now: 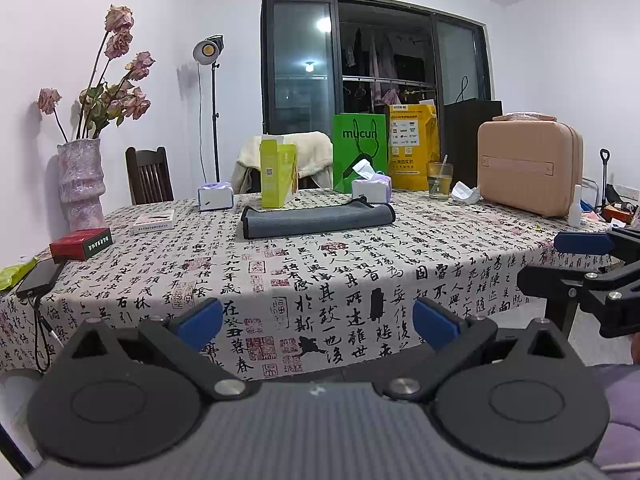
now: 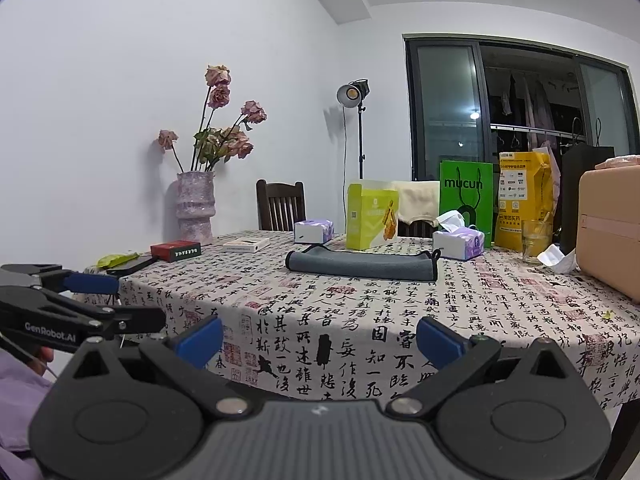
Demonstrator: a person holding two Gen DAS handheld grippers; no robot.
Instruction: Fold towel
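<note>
My left gripper (image 1: 318, 322) and right gripper (image 2: 320, 336): both spread wide, holding nothing, short of the table (image 1: 360, 264). Grey towel (image 1: 318, 220): folded, mid-table. Behind it I log a yellow-green carton (image 1: 278, 174), tissue packs (image 1: 370, 190) and a green bag (image 1: 358, 152).

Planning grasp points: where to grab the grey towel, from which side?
Pinch the grey towel at its two near corners, coming from the near table edge. It lies flat and wide, already folded over. Both the left gripper and right gripper are open and well short.
</note>
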